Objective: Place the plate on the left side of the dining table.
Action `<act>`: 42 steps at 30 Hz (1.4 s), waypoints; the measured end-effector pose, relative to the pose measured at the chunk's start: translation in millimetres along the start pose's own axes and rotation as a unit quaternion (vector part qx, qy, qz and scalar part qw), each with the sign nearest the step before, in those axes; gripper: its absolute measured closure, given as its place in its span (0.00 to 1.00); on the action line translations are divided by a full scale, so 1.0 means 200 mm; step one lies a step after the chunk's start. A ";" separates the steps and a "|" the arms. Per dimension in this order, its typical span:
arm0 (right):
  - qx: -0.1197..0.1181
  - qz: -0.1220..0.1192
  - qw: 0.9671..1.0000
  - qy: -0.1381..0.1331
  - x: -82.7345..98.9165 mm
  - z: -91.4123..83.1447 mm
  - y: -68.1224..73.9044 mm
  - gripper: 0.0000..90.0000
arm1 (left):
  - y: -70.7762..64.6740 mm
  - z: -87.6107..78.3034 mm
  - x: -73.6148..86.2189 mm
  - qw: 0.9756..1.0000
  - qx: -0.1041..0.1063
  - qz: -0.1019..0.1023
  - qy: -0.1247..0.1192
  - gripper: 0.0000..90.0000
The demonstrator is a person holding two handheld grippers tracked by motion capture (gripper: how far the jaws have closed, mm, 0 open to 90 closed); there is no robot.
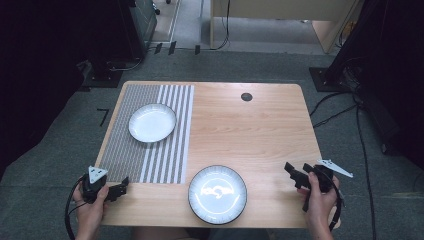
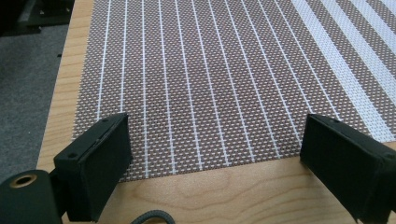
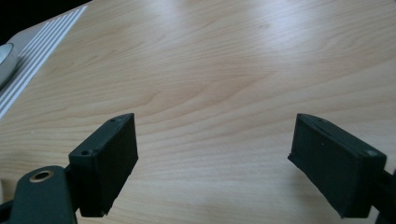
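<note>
**Both grippers wide open, plates untouched**

Person at the near edge of the wooden table (image 1: 240,130), a gripper in each hand. Left gripper (image 1: 121,187) sits at the near-left corner, pointing right, just at the front edge of the striped placemat (image 1: 150,150). In the left gripper view its jaws stand wide apart w/ nothing between them; woven mat (image 2: 201,79) lies right ahead and a strip of bare wood below.

Right gripper (image 1: 291,170) is near the right edge, angled left toward the table's middle. Its own view shows jaws spread wide too, empty, over plain wood (image 3: 219,79); the mat's white stripes (image 3: 42,56) and a sliver of plate rim show far off at top left.

Two plates on the table. Dark-rimmed plate (image 1: 217,194) sits on bare wood at the front centre, between the two grippers, closer to neither by much, touching none. White plate (image 1: 152,122) rests on the mat, further back on the left side, well apart from both grippers.

Small dark round grommet (image 1: 246,97) near the far edge. Cables trail on the grey floor to the right.
</note>
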State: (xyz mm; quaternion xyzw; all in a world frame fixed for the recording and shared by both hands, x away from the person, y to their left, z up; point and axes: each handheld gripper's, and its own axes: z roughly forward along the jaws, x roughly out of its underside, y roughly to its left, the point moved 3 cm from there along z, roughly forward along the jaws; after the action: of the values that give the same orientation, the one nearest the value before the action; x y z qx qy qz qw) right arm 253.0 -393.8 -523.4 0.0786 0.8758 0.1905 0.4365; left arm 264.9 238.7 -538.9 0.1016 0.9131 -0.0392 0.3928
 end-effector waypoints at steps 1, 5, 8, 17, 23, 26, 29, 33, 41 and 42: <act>0.003 0.000 1.000 -0.002 0.00 -0.01 -0.02 0.17 | 0.00 0.00 0.00 1.000 0.000 0.000 0.000 0.09; 0.016 0.009 1.000 -0.005 0.02 -0.05 -0.07 0.17 | 0.00 0.00 0.00 1.000 0.000 0.000 0.000 0.09; 0.023 0.009 1.000 -0.006 0.03 -0.08 -0.10 0.17 | 0.00 0.00 0.00 1.000 0.000 0.000 0.000 0.09; 0.064 -0.007 0.998 0.004 0.09 -0.16 -0.19 0.16 | 0.00 0.00 0.00 1.000 0.000 0.000 0.000 0.09; 0.094 -0.038 0.995 0.019 0.14 -0.16 -0.19 0.17 | 0.00 0.00 0.00 1.000 0.000 0.000 0.000 0.09; 0.105 -0.053 0.993 0.025 0.15 -0.15 -0.17 0.16 | 0.00 0.00 0.00 1.000 0.000 0.000 0.000 0.09; 0.116 -0.065 0.991 0.022 0.15 -0.14 -0.16 0.16 | 0.00 0.00 0.00 1.000 0.000 0.000 0.000 0.09; 0.127 -0.080 0.988 0.027 0.16 -0.14 -0.14 0.16 | 0.00 0.00 0.00 1.000 0.000 0.000 0.000 0.09; 0.157 -0.117 0.980 0.044 0.19 -0.12 -0.10 0.15 | 0.00 0.00 0.00 1.000 0.000 0.000 0.000 0.09; 0.157 -0.117 0.980 0.044 0.19 -0.12 -0.10 0.15 | 0.00 0.00 0.00 1.000 0.000 0.000 0.000 0.09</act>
State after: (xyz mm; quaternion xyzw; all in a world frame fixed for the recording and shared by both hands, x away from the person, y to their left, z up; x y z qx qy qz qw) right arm 212.0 -407.3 -545.6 0.0348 0.9164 0.0012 0.3987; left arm 264.8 238.8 -539.0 0.1016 0.9131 -0.0393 0.3928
